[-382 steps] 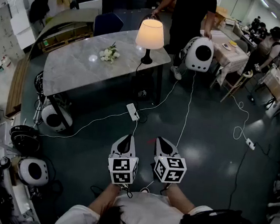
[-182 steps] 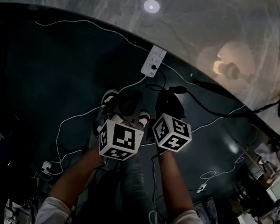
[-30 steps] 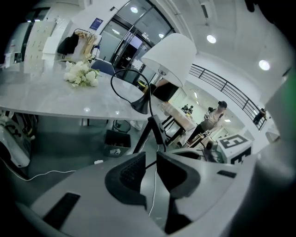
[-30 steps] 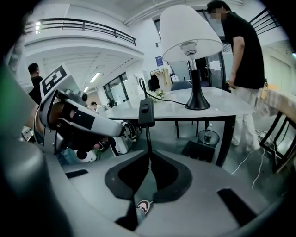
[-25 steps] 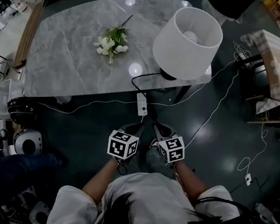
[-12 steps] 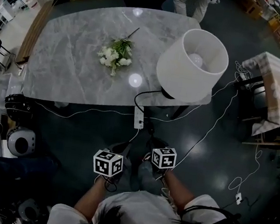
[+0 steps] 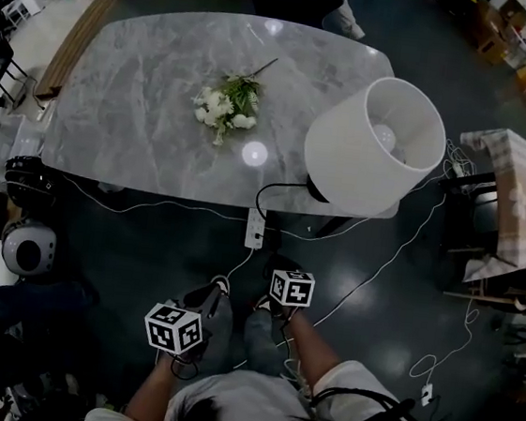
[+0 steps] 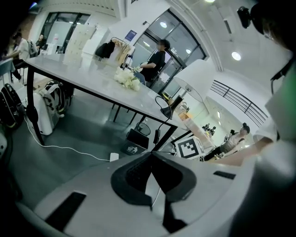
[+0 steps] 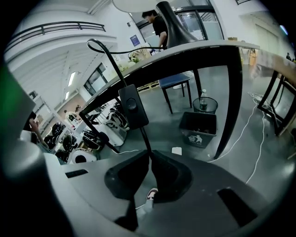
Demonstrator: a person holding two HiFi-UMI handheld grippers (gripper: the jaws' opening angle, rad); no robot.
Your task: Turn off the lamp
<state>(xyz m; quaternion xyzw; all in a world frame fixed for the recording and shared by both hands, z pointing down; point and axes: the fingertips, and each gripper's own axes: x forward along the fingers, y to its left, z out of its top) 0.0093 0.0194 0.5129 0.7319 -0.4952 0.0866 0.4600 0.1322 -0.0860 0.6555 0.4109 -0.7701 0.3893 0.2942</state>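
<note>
The lamp (image 7: 374, 147) stands unlit on the marble table's (image 7: 132, 114) near right corner, its white shade tilted toward me. Its black cord (image 7: 274, 192) loops off the edge, carries an in-line switch (image 9: 132, 107) and drops to a white power strip (image 7: 255, 229). My right gripper (image 9: 150, 154) is shut below the switch. The cord runs down right at its tips, and contact cannot be told. My left gripper (image 8: 151, 154) has just been closing and is shut with nothing between its jaws. Both marker cubes (image 7: 174, 328) (image 7: 292, 288) show above my legs.
White flowers (image 7: 226, 106) lie mid-table. A waste bin (image 9: 198, 127) stands under the table. Round white pods and dark gear (image 7: 27, 249) sit on the floor at left. Thin white cables (image 7: 379, 265) cross the floor at right, toward another table (image 7: 514, 200).
Both grippers have drawn back from the table toward my body, the left one out to the lower left. The lamp stays unlit.
</note>
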